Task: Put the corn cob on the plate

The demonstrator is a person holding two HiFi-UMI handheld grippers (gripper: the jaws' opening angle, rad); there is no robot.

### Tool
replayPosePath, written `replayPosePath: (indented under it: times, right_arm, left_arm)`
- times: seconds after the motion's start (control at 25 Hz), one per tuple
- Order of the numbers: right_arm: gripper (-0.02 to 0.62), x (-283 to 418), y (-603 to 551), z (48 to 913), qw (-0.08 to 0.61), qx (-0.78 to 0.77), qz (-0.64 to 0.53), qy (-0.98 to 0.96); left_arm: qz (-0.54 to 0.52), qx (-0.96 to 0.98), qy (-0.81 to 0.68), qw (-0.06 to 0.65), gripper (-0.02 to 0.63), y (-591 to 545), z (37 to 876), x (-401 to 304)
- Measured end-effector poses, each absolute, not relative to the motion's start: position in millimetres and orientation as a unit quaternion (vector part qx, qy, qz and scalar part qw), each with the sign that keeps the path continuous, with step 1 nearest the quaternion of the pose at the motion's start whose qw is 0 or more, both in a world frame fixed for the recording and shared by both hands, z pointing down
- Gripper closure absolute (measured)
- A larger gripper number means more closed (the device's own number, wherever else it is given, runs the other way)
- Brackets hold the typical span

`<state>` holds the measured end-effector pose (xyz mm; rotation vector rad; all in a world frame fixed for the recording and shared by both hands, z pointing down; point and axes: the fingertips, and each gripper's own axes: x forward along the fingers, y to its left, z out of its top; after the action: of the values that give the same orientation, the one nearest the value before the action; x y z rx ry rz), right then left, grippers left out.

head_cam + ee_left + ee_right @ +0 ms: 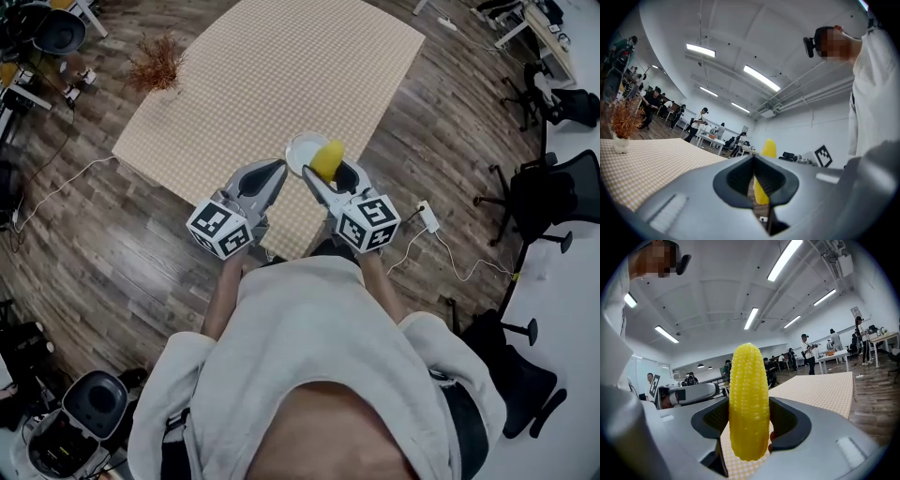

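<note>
1. Two handheld grippers reach forward side by side at the centre of the head view. A person seen from above holds them over the near edge of a table (pixel 272 84) covered in a checked cloth.
2. The right gripper (pixel 325 178) has its jaws spread fairly wide and clamped on a yellow corn cob (pixel 749 399), pressing on its lower half.
3. In the right gripper view the cob stands upright in mid-frame. Its long axis crosses the jaws, its tip points up and its bottom end hangs just below the pads.
4. The left gripper (pixel 753 161) has its jaws closed together and holds nothing. The cob shows beyond them, slightly right of centre in its view.
5. A white plate (pixel 298 150) sits on the cloth just above the centre of the head view. The cob overlaps its right rim, so the plate seems to lie just beneath and ahead of the cob. How high the cob is above the plate cannot be told.
6. The right hand looks set to finish, probably by lowering the cob and tipping it onto its side over the plate.
</note>
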<state>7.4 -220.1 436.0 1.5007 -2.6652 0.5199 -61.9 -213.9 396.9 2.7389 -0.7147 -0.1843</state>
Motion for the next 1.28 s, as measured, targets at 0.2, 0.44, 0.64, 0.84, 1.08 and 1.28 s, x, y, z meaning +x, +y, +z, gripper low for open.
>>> replayPosePath:
  times: [0.2,0.44,0.64,0.84,1.08,1.28]
  right_arm:
    - [0.337,22,-233,438,0.019,0.471,0.172,-0.865]
    - [0.337,44,-246,442,0.028,0.438,0.176,-0.881]
    - [0.337,62,-252,449,0.029,0.424,0.186,-0.886]
    - [0.337,64,-258,459,0.038,0.417,0.2,-0.886]
    - [0.337,66,-254,491,0.055,0.415,0.239,-0.876]
    - [0.337,62,-239,530,0.074,0.41,0.275,-0.866]
  left_arm:
    - [-0.059,0.949,-0.267,0.154,0.597,-226,401,-49]
    - [-0.063,0.933,-0.319,0.157,0.597,-239,404,-35]
    - [-0.061,0.923,-0.344,0.162,0.597,-240,411,-25]
    - [-0.055,0.918,-0.352,0.172,0.597,-248,419,-23]
    - [-0.037,0.909,-0.359,0.208,0.598,-248,447,-25]
    - [-0.023,0.901,-0.362,0.239,0.597,-240,480,-31]
